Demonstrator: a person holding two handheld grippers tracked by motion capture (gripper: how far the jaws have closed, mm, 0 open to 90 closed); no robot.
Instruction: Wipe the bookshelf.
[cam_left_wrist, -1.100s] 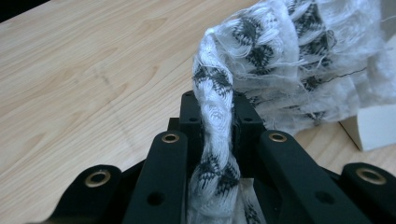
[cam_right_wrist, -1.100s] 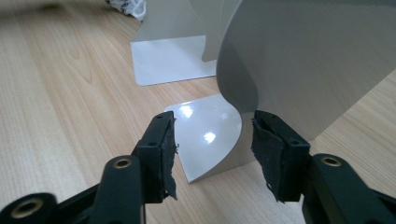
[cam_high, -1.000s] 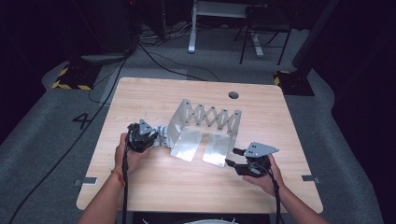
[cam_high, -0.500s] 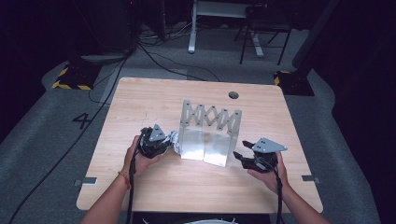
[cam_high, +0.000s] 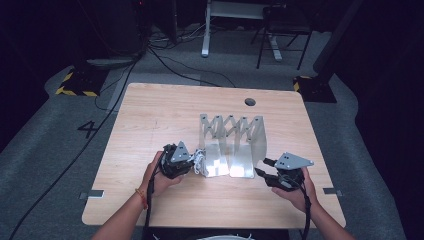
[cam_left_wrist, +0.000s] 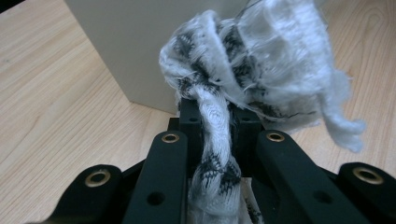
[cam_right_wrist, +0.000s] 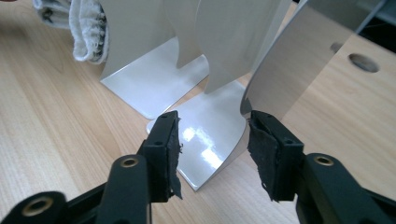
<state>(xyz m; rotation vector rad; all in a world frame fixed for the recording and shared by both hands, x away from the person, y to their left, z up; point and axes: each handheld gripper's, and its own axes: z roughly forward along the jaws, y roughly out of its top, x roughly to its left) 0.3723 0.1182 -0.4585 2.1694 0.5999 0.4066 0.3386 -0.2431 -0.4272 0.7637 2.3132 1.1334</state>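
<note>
Partly hidden between my left tongs (cam_left_wrist: 212, 135) is the white and black woven rag (cam_left_wrist: 252, 70), pinched tight there; its lower end runs out of the bottom of the left gripper view, and the bunched top blocks much of the grey metal plate behind it. From above, the rag (cam_high: 200, 161) is a small pale clump just beside the near left plate of the folding silver metal rack with the scissor-lattice back (cam_high: 232, 145), and I cannot tell whether it touches the plate. My left tongs (cam_high: 192, 162) are mostly covered by my hand and the grey three-cornered plate. My right tongs (cam_right_wrist: 212, 140) stand half open with nothing pressed; one shiny upright plate sits just above the right pad, its top cut off. Their jaws have just been closing. Compared with a second ago, the rack is squeezed narrower on the light wooden table (cam_high: 150, 130), and my left hand has carried the rag nearer the front edge.
</note>
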